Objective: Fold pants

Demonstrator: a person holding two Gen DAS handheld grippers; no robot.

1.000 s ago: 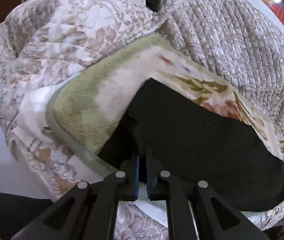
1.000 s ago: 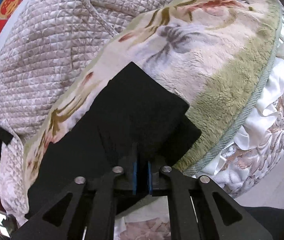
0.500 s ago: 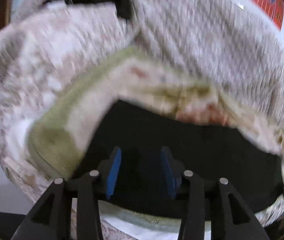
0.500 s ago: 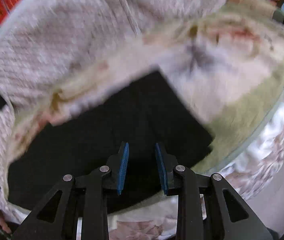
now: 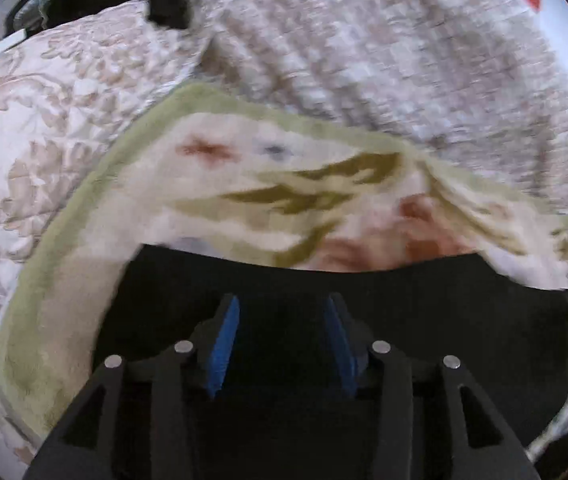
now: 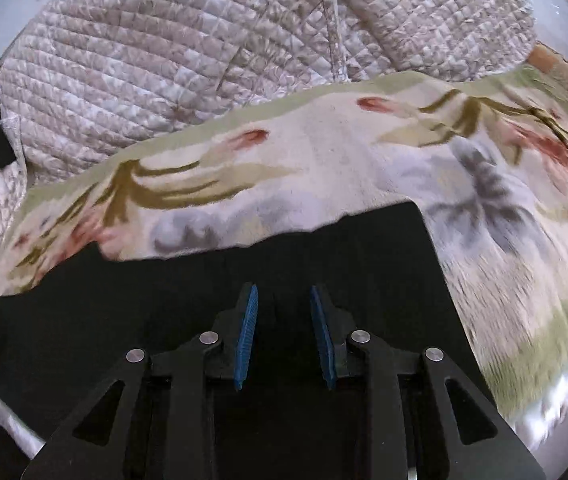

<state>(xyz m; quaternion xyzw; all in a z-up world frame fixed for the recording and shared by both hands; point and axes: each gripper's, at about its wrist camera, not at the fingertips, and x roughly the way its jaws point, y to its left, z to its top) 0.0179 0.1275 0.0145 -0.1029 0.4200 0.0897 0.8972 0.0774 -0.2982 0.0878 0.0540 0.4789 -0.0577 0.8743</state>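
In the left wrist view, the black pants (image 5: 364, 300) lay flat on the flowered fleece blanket (image 5: 212, 184), which covered the bed in front of a quilted cover (image 5: 384, 40); the soft, wide surface gave room to spread and fold the cloth. The left tongs (image 5: 282, 340) hung over the dark fabric with their blue pads (image 5: 224, 340) apart and widening, nothing pinched between them, so the pants rested on their own.

In the right wrist view, the pants (image 6: 364, 248) showed a straight far edge and a squared corner against the blanket (image 6: 324, 168), which I judged to be a fold laid down. The right tongs (image 6: 284, 332) stood spread above the cloth, pads (image 6: 246, 332) clear of it, likely freed to take a new hold.
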